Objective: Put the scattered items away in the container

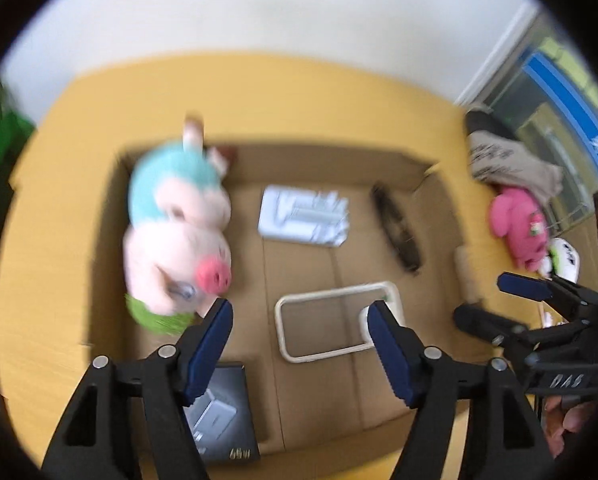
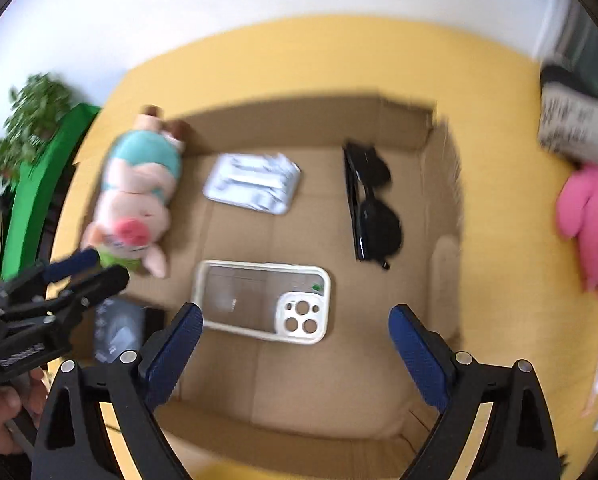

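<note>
An open cardboard box (image 1: 319, 160) (image 2: 299, 120) sits on a yellow table. Inside it lie a pig plush (image 1: 179, 232) (image 2: 139, 200) along the left side, a white packet (image 1: 303, 216) (image 2: 255, 184), black sunglasses (image 1: 397, 232) (image 2: 375, 216), a clear phone case (image 1: 331, 294) (image 2: 259, 300) and a dark product box (image 1: 223, 412) (image 2: 119, 328). A pink plush (image 1: 519, 228) (image 2: 591, 224) lies outside, to the right. My left gripper (image 1: 301, 312) (image 2: 99, 268) hangs open over the box. My right gripper (image 2: 295, 316) (image 1: 495, 300) is open above the phone case, holding nothing.
A grey printed cloth bag (image 1: 499, 160) (image 2: 571, 124) lies beyond the pink plush. A small white item (image 1: 563, 260) sits beside that plush. A green plant (image 2: 35, 120) stands off the table's left. A person's hand (image 2: 3, 412) grips the left gripper's handle.
</note>
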Demonstrator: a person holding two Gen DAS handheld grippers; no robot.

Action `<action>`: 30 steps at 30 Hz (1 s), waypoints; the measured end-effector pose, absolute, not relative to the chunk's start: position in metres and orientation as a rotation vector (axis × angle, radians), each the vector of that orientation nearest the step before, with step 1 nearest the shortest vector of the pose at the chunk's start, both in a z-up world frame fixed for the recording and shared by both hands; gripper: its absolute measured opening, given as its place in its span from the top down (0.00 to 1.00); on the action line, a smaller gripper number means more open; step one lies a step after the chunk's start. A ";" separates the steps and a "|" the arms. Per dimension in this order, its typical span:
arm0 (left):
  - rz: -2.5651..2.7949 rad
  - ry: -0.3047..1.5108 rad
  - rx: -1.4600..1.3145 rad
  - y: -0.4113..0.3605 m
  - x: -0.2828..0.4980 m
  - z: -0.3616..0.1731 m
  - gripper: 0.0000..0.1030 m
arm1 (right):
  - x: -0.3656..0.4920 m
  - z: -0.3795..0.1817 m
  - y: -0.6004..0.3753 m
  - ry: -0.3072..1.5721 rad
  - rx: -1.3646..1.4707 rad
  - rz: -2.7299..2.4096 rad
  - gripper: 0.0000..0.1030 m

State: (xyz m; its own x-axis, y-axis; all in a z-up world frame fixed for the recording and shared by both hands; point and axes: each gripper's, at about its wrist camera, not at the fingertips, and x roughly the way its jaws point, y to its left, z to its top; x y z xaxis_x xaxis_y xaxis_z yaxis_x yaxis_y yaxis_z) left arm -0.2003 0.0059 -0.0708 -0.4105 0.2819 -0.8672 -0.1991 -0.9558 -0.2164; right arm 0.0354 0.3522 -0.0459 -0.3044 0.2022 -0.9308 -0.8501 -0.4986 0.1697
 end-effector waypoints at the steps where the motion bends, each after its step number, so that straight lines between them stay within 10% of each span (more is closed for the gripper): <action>1: 2.447 -0.099 -1.466 0.006 -0.192 -0.051 0.29 | 0.034 -0.028 0.344 0.856 -1.196 1.899 0.04; 14: 2.849 0.068 -0.905 0.013 -0.050 0.163 0.21 | 0.046 0.181 0.204 0.410 -0.980 2.019 0.01; 30: 3.006 0.011 -0.721 -0.002 0.047 0.232 0.20 | 0.072 0.253 0.103 0.247 -0.869 2.028 0.01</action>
State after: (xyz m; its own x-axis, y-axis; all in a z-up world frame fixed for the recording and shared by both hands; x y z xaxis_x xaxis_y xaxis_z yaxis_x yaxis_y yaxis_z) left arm 0.0472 -0.0025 0.2319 -0.8902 0.0470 -0.4532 -0.0504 -0.9987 -0.0046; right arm 0.0719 0.1031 0.2528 -0.3589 0.6575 -0.6625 -0.7974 -0.5849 -0.1485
